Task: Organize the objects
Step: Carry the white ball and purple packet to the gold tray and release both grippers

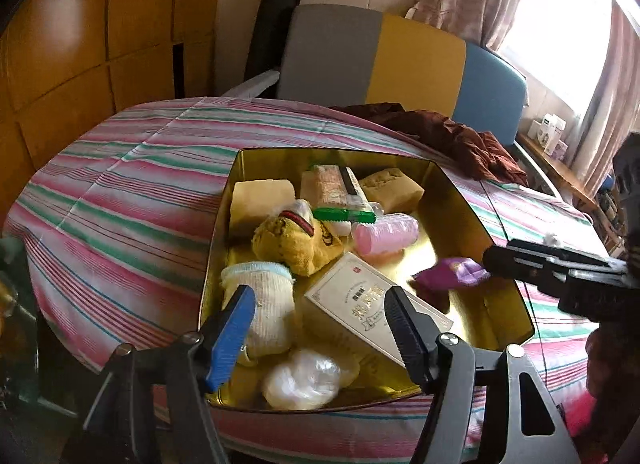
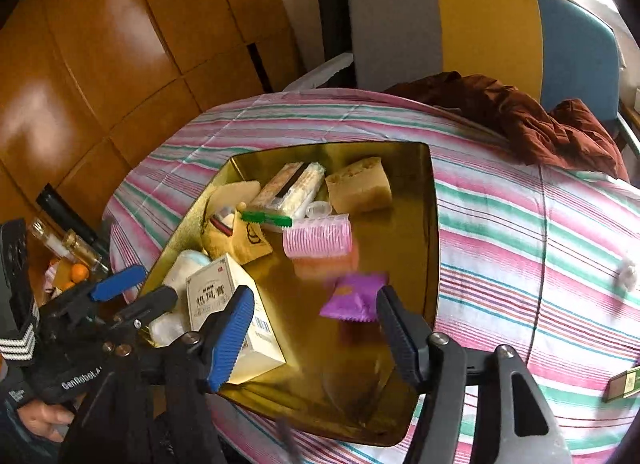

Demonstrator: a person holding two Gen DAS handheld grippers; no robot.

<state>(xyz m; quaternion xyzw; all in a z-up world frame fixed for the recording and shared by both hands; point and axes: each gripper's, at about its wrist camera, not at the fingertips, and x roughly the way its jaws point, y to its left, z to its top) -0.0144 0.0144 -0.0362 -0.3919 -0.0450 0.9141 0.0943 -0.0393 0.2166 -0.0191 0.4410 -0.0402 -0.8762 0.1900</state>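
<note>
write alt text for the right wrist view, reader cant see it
The open right gripper hangs over a gold tin on a striped bedspread, a purple packet between its fingers, not pressed by either. In the tin lie a pink hair roller, a green comb and a white box; the left gripper reaches in at left.

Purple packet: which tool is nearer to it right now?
Right. The purple packet sits just ahead of the right tool, near its right finger, jaws open and not gripping it. The left tool is over the white box, across the tin.
</note>
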